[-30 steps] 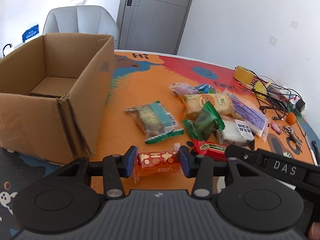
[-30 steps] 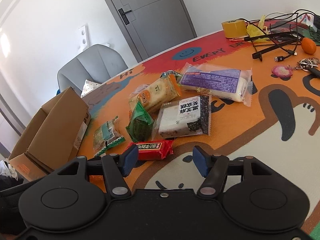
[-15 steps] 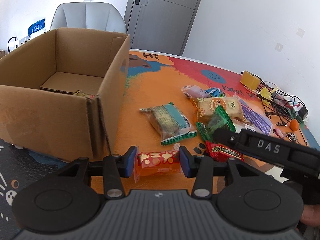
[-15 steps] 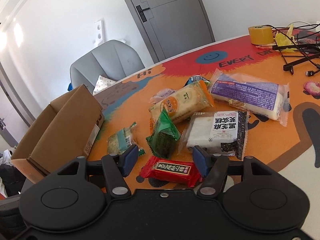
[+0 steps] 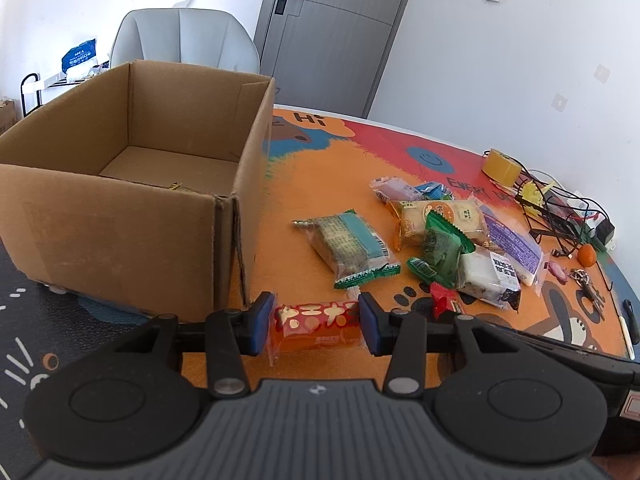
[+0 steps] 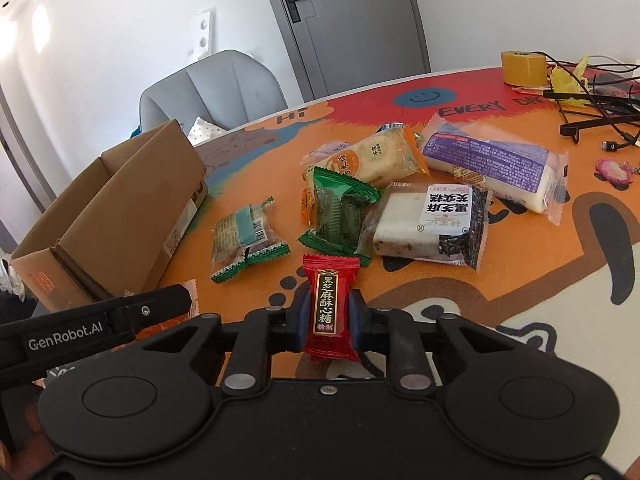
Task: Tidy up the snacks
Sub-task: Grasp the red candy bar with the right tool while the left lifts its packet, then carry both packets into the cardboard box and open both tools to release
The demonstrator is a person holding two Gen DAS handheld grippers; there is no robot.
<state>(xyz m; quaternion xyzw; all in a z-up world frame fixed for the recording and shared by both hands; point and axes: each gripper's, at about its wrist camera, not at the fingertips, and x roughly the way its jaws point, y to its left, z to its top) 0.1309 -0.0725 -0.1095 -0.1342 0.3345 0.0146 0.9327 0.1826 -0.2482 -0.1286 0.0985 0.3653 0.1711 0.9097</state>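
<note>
A small red candy packet (image 6: 330,309) with gold-framed black lettering now stands upright between the blue pads of the right gripper (image 6: 329,320), which have closed narrowly on its long sides; half a second earlier the same packet lay flat on the table between pads that were wide apart, so the grasp has just been made. Its top end pokes forward past the fingertips and its bottom end hangs toward the gripper body. That appears to mean both tools are now loaded, because the left gripper (image 5: 313,322) still pinches an orange snack bar (image 5: 314,324) crosswise, its pads pressing on the bar's two short ends, as it did a second ago. The left view has also drawn nearer to the open cardboard box (image 5: 132,216), whose front corner now sits just beyond the left pad, so the next step is probably to carry both items over its rim. Beyond the grippers, the remaining snacks lie in a loose cluster on the orange patterned table (image 6: 460,292): a teal-labelled clear packet (image 6: 245,240), a green packet (image 6: 340,216) partly overlapping a black-and-white rice cake packet (image 6: 432,226), a round biscuit packet (image 6: 372,158), and a long purple-labelled packet (image 6: 492,164). A roll of tape (image 6: 523,67) and tangled cables (image 6: 600,100) sit at the far edge.
</note>
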